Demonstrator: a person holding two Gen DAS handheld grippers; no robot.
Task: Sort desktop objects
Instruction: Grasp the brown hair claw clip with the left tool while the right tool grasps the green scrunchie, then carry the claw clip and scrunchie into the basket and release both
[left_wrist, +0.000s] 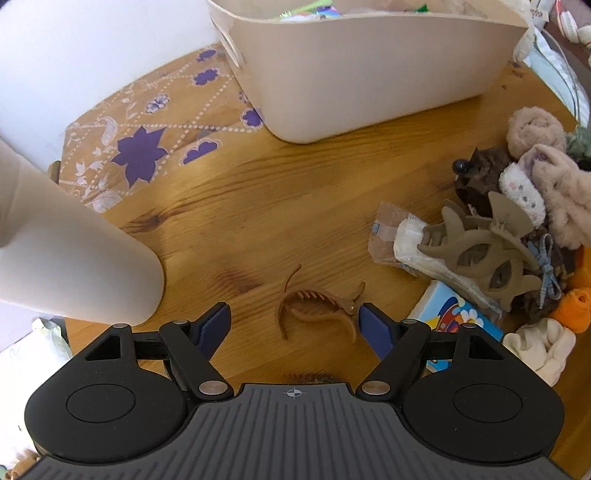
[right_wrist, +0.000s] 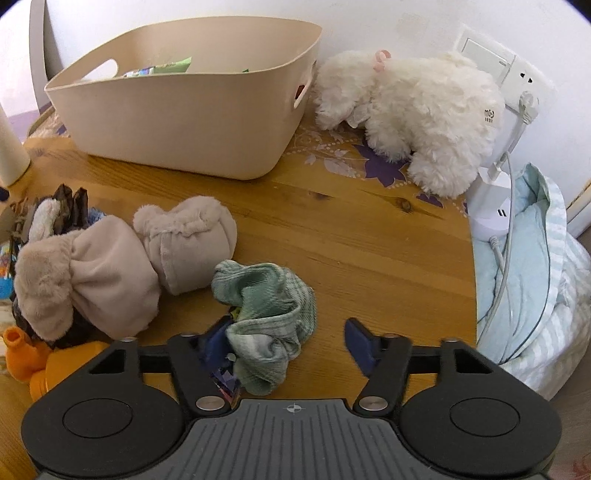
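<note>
A brown hair claw clip (left_wrist: 317, 306) lies on the wooden table (left_wrist: 258, 206) between the open blue pads of my left gripper (left_wrist: 293, 326), untouched. A beige bin (left_wrist: 369, 74) with several items inside stands beyond it; it also shows in the right wrist view (right_wrist: 184, 110). My right gripper (right_wrist: 286, 345) is open, its left pad against a green checked cloth (right_wrist: 269, 314) that lies between the jaws. A pile at the right of the left view holds a larger tan claw clip (left_wrist: 487, 251), plush pieces and a colourful box (left_wrist: 454, 317).
A beige cylinder (left_wrist: 74, 266) stands close on the left. Pink plush bow pieces (right_wrist: 122, 266) and an orange item (right_wrist: 26, 354) lie left of the right gripper. A white plush toy (right_wrist: 413, 114), a white lamp base with cable (right_wrist: 491, 206) and blue striped bedding (right_wrist: 535, 295) sit at the right edge.
</note>
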